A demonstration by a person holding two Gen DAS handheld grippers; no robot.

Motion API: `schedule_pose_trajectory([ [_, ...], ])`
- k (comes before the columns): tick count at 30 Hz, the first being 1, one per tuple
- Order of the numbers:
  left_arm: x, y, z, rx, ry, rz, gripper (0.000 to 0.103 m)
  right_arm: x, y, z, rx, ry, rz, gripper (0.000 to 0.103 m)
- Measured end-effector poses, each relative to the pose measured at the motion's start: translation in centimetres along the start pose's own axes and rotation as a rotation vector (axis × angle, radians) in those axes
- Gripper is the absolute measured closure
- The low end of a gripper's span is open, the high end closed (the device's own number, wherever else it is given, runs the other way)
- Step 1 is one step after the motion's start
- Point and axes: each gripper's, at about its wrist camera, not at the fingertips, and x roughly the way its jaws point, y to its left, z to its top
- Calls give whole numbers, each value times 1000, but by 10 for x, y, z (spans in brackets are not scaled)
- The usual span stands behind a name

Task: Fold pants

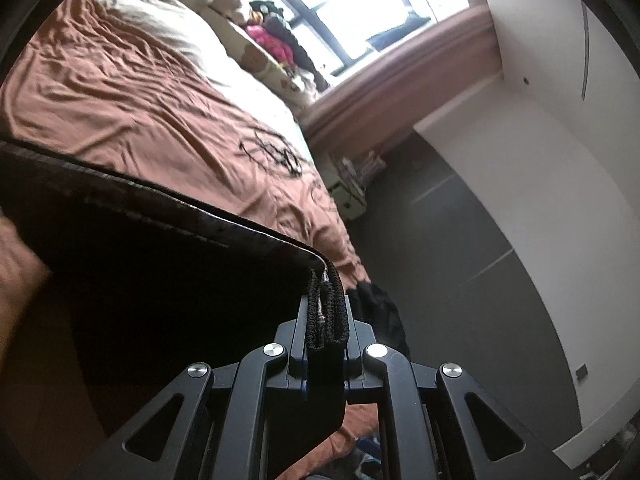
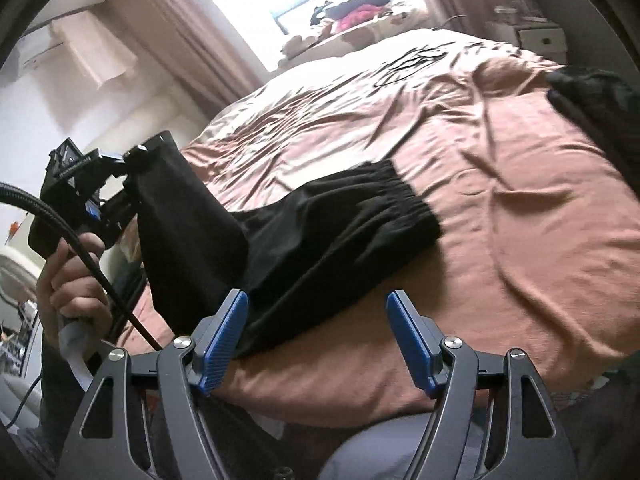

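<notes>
Black pants (image 2: 328, 224) lie on the salmon bedsheet (image 2: 520, 208), their gathered elastic waistband (image 2: 404, 196) toward the middle of the bed. My left gripper (image 1: 326, 312) is shut on a ribbed black end of the pants, and the fabric (image 1: 160, 280) hangs in a dark sheet to its left. In the right wrist view that left gripper (image 2: 136, 160) holds this end lifted off the bed at the left, with a hand below it. My right gripper (image 2: 316, 312) stands open just over the near edge of the pants. Its blue pads (image 2: 408, 340) hold nothing.
A second dark garment (image 2: 592, 96) lies at the bed's right edge. Clothes and soft toys (image 2: 360, 12) are piled on the windowsill beyond the bed, between pink curtains (image 2: 192, 28). A small white nightstand (image 1: 348, 192) stands beside the bed over grey floor (image 1: 440, 260).
</notes>
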Motion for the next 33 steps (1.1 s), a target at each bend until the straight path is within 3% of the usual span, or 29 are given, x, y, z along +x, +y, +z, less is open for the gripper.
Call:
schedule_pose_trajectory([
  [9, 78, -3, -25, 16, 143, 24, 92, -15, -28, -4, 62, -12, -40, 32],
  [18, 130, -3, -63, 30, 287, 52, 90, -12, -46, -4, 112, -2, -55, 32],
  [21, 142, 0, -75, 21, 345, 52, 74, -10, -48, -3, 126, 2, -54, 32],
  [23, 142, -1, -80, 22, 369, 38, 52, -9, -49, -3, 125, 3, -55, 32],
  [26, 131, -6, -82, 33, 366, 27, 32, -7, -49, -3, 122, 9, -54, 32],
  [28, 118, -8, -80, 47, 342, 46, 24, -6, -46, -1, 111, 9, -53, 32],
  [33, 68, -6, -67, 76, 247, 108, 20, -2, -37, 3, 70, 6, -46, 32],
])
